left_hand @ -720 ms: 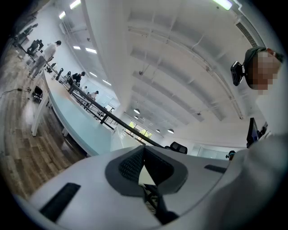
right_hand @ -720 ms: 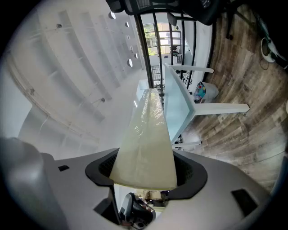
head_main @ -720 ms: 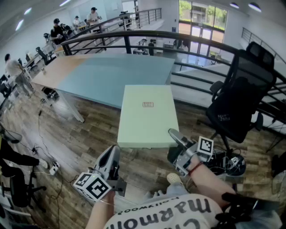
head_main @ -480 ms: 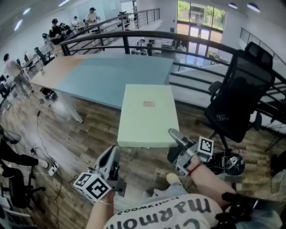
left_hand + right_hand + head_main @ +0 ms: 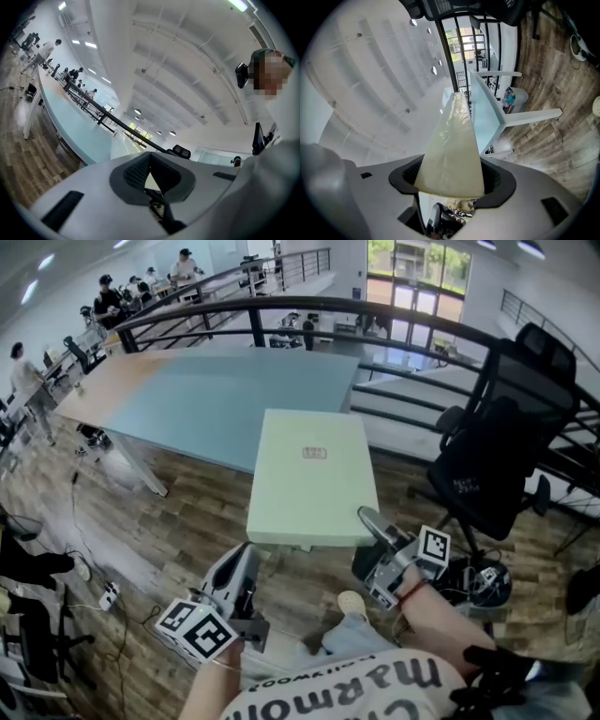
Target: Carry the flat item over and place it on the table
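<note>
A flat pale green box (image 5: 314, 479) with a small label on top hangs level above the wooden floor, its far end over the edge of the light blue table (image 5: 216, 395). My right gripper (image 5: 367, 521) is shut on the box's near right corner. In the right gripper view the box (image 5: 452, 154) fills the gap between the pads of that gripper (image 5: 452, 183). My left gripper (image 5: 246, 559) is low at the box's near left edge, apart from the grip. In the left gripper view its pads (image 5: 136, 171) meet at the tips, and nothing is held.
A black office chair (image 5: 502, 446) stands close on the right. A dark railing (image 5: 394, 315) curves behind the table. Several people sit at desks far left (image 5: 103, 301). Cables and a plug strip (image 5: 108, 594) lie on the floor at left.
The box, still in the right gripper, has moved a little forward, and its far end now reaches further over the table edge. The table looks nearer. The left gripper stays below.
</note>
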A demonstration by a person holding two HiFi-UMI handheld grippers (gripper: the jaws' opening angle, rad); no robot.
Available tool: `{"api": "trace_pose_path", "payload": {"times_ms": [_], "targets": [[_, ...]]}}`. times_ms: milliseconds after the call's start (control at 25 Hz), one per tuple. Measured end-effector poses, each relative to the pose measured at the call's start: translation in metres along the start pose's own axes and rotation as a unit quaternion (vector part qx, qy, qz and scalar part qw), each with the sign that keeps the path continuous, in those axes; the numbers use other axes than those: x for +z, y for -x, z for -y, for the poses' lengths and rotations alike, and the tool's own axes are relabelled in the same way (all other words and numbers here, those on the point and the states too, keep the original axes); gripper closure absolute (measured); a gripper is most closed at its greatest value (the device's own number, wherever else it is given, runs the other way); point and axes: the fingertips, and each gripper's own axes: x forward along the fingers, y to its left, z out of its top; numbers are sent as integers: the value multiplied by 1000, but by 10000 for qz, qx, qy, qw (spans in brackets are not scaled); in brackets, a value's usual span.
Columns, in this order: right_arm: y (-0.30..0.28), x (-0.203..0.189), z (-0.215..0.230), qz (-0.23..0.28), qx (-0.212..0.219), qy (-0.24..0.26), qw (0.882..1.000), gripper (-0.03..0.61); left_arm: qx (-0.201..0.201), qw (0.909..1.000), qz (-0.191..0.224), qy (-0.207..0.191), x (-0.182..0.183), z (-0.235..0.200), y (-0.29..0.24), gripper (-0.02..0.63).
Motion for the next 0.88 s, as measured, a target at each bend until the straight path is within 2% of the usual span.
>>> {"api": "trace_pose_path", "payload": {"times_ms": [280, 640, 880], "targets": [[-21, 64, 2, 7, 23, -97, 9999, 272, 7, 10000, -83, -47, 5, -4, -66, 611], [-53, 150, -6, -422, -34, 167, 9990, 272, 97, 9998, 147, -102, 12, -8, -165, 611], [-81, 195, -7, -578, 21, 92, 9983, 272, 232, 9991, 344, -111, 18, -15, -216, 611]]}}
